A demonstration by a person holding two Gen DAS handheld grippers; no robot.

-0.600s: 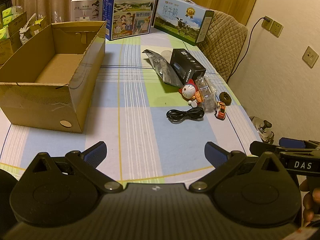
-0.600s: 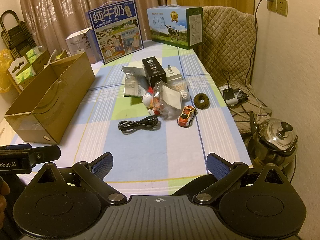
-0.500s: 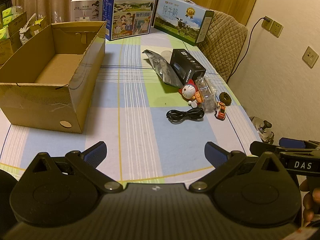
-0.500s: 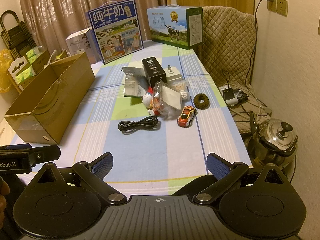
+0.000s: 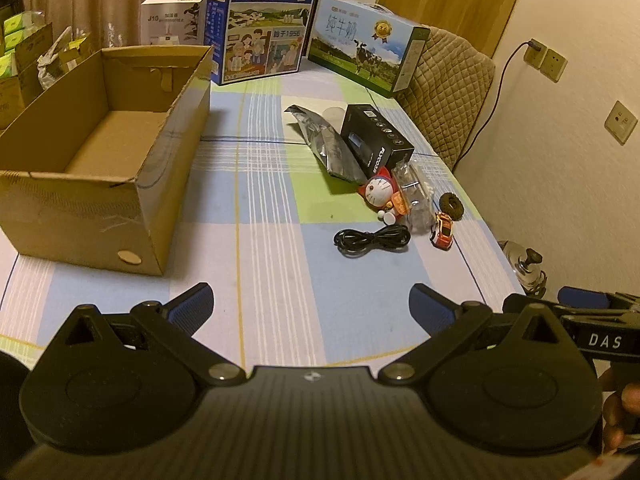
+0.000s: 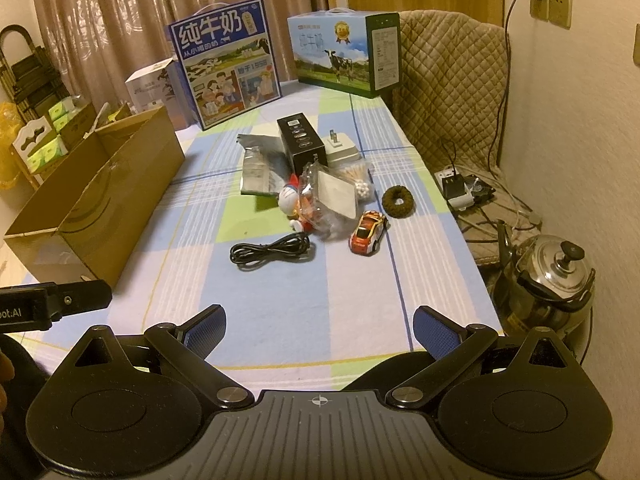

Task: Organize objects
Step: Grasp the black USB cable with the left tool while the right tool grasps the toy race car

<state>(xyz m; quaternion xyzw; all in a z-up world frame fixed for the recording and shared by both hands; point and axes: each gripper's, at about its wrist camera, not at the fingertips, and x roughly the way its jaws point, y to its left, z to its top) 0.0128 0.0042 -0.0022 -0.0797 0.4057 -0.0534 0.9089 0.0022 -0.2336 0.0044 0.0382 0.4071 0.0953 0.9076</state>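
Left gripper (image 5: 310, 304) and right gripper (image 6: 320, 326): fingers spread wide, holding nothing, above the tabletop's (image 6: 280, 300) near edge. Cardboard box (image 5: 100, 168): left edge, open. Black cable (image 6: 272, 250), toy car (image 6: 369, 233) and black box (image 5: 376, 142), its label too blurred to read: near the right edge. Far edge: milk carton (image 6: 228, 64) printed "纯牛奶".

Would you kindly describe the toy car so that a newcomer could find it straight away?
Start at the checked tablecloth and find the cluster of small things to the right of the open cardboard box. At the cluster's near right edge sits the toy car, just this side of a brown ring-shaped scrunchie. It alone is orange and white with wheels.
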